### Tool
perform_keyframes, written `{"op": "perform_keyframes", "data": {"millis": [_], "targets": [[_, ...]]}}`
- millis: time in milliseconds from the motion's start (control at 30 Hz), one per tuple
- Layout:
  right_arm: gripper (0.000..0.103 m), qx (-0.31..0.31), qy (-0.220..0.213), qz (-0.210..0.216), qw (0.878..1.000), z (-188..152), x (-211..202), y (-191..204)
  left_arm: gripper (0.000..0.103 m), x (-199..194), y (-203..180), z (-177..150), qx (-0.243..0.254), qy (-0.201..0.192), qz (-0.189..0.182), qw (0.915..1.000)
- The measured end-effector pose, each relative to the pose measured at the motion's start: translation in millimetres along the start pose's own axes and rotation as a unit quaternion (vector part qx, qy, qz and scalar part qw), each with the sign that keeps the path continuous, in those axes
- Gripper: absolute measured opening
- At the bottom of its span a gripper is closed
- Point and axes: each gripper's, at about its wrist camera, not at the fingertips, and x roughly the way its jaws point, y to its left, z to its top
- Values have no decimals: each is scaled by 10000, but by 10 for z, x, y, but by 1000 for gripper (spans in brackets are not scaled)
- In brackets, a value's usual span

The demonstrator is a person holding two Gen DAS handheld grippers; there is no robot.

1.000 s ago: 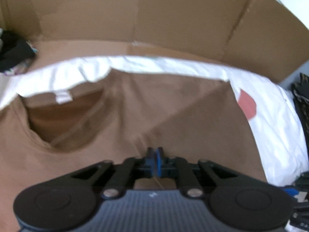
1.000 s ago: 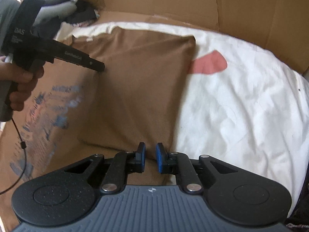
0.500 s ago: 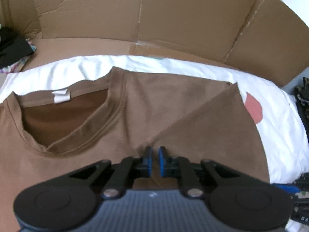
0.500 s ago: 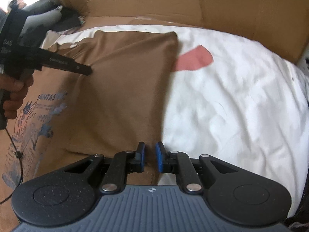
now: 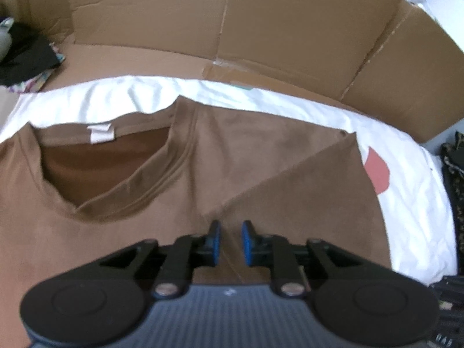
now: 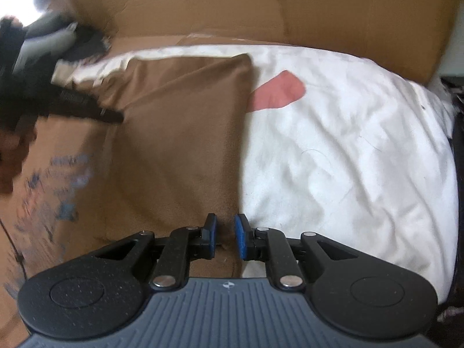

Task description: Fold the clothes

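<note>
Cardboard walls (image 5: 290,29) stand round the whole work area like an opened-out box, and inside lies a white sheet (image 6: 348,159) with a brown T-shirt (image 5: 261,159) spread flat on it, neckline and white label (image 5: 101,134) up near the far edge, one sleeve folded in across the chest. Dark clothes (image 5: 23,55) sit heaped in the far left corner. Now the left tool (image 5: 230,239) has just been opening: a second ago its pads pinched the fabric, now they stand a little apart over the fold, gripping nothing. Right tool (image 6: 225,236) hovers at the shirt's side edge, jaws slightly parted, holding nothing, much as before. A pink patch (image 6: 278,90) shows beside the shirt.
</note>
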Motion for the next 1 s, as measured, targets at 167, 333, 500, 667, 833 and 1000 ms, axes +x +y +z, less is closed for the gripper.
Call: {"op": "perform_keyframes", "data": {"millis": [167,333,500,667,833,1000], "targets": [[24,156,67,52,9998,135,-322,94,37,-340,77,-41,-131,75,-29,9999],[39,120,275,-11,9995,225,-734,302,43,-865,252,-25,-200,38,33,9998],[43,-46,383,-40,9992,248,-1128,567,60,-1414,465,92,-143,-152,495,9986],[49,-164,276,-196,9993,301,-1604,876,63,-1956,612,208,-4,-212,588,9980],[53,-240,234,-227,9992,485,-2116,1089,65,-2623,802,217,-129,-263,499,9983],[60,-298,192,-381,9986,616,-2659,1321,70,-3308,956,131,-195,-483,591,9969]]}}
